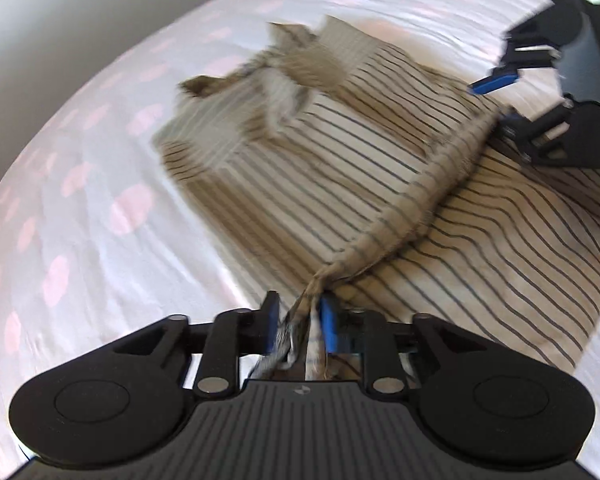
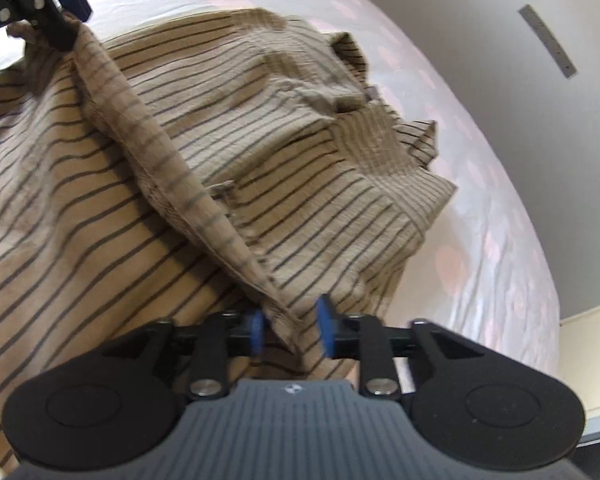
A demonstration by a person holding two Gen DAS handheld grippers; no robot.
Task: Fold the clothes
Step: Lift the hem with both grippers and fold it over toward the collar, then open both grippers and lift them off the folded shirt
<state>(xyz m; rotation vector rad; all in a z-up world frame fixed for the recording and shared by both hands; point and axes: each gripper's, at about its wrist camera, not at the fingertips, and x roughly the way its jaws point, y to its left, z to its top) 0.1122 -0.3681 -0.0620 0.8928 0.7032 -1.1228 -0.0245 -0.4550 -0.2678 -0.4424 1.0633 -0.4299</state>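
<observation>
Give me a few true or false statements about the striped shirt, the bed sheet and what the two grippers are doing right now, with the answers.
1. The beige shirt with thin dark stripes lies on a white bed sheet with pale pink spots. True.
2. The left gripper hangs open and empty. False: its blue-padded jaws pinch a bunched edge of the shirt.
3. The right gripper has fabric between its jaws. True: a folded shirt edge runs between them, though a gap shows beside the cloth.
4. The shirt is already a neat, flat rectangle. False: it is rumpled, with a raised fold stretched between the two grippers.
5. The shirt is plain blue. False: it is beige with dark stripes.
</observation>
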